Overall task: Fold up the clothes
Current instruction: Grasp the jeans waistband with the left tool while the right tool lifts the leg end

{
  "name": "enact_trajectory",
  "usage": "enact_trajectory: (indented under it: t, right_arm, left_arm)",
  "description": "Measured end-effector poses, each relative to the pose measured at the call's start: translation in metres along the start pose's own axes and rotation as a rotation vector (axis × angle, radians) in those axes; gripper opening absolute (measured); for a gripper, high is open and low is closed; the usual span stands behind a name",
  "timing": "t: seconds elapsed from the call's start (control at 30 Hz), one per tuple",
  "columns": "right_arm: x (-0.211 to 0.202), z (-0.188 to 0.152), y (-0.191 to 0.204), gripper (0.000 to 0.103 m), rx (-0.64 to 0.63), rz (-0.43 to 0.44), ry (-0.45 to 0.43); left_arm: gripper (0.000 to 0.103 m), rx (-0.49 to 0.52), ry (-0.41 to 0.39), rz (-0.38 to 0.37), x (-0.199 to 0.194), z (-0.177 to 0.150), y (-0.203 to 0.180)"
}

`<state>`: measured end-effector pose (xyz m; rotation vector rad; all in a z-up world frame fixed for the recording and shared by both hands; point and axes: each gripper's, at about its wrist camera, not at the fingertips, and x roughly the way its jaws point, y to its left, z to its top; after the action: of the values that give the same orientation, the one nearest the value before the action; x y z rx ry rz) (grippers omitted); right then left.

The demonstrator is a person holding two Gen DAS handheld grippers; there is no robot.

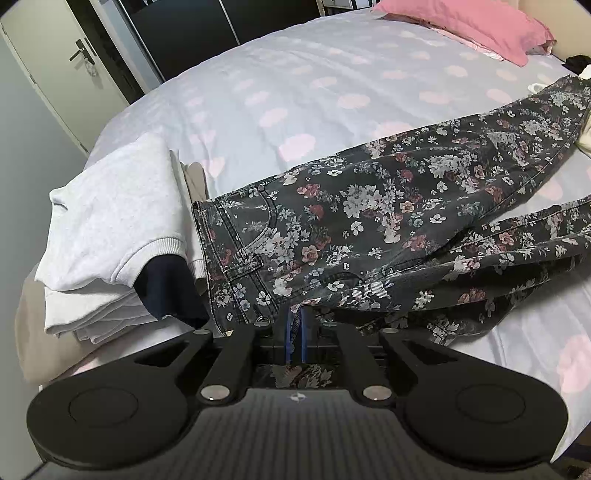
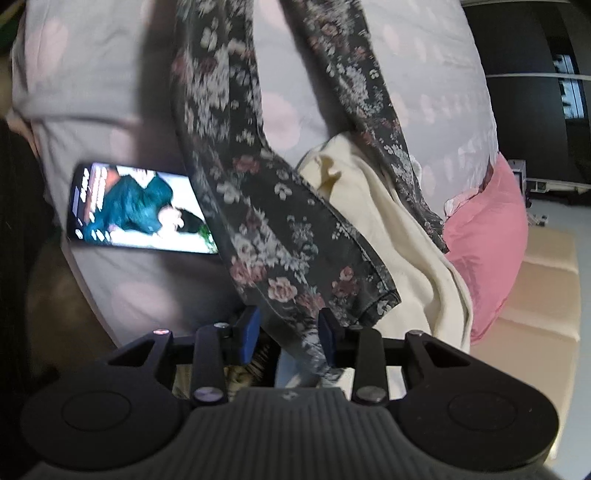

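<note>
Left wrist view: the left gripper (image 1: 295,332) is clamped on the waist end of the floral trousers (image 1: 369,210), spread on the bed (image 1: 295,74) beside a stack of folded clothes (image 1: 110,229).
The trousers' long axis runs away to the right toward the pink pillow (image 1: 472,26).

Right wrist view: the right gripper (image 2: 288,332) stands apart astride one leg's cuff (image 2: 317,288), not yet closed; a lit phone (image 2: 140,210) lies left, a cream garment (image 2: 388,236) right. That cuff end sits nearest this hand.
</note>
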<state>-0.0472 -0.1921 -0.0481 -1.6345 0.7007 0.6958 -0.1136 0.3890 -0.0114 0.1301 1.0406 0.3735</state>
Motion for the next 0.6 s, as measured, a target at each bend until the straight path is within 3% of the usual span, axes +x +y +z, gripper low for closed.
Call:
enact_trajectory:
  t: [0.07, 0.1, 0.2, 0.33, 0.47, 0.53, 0.6]
  right_arm:
    - [0.004, 0.001, -0.002, 0.031, 0.005, -0.026, 0.007]
    - [0.006, 0.001, -0.003, 0.017, 0.008, -0.039, 0.01]
    - [0.007, 0.003, -0.011, 0.004, 0.051, -0.058, 0.016]
    - [0.003, 0.004, -0.025, 0.0, 0.118, -0.12, 0.011]
    - [-0.001, 0.001, -0.049, 0.0, 0.265, -0.15, 0.018]
    - [-0.005, -0.001, -0.055, 0.0, 0.303, -0.134, -0.005]
    - [-0.013, -0.003, -0.053, 0.001, 0.295, -0.057, -0.074]
  left_arm:
    - [0.003, -0.003, -0.002, 0.002, 0.0, 0.0, 0.0]
    - [0.003, -0.005, -0.003, 0.004, 0.0, 0.0, 0.0]
    - [0.003, -0.006, -0.002, 0.009, 0.0, 0.0, -0.001]
    - [0.004, -0.015, 0.0, 0.011, 0.001, -0.001, 0.0]
    - [0.003, -0.039, -0.002, 0.013, -0.001, -0.002, 0.004]
    - [0.003, -0.056, -0.002, 0.012, -0.001, -0.003, 0.007]
    - [0.003, -0.056, 0.0, 0.014, -0.001, -0.005, 0.007]
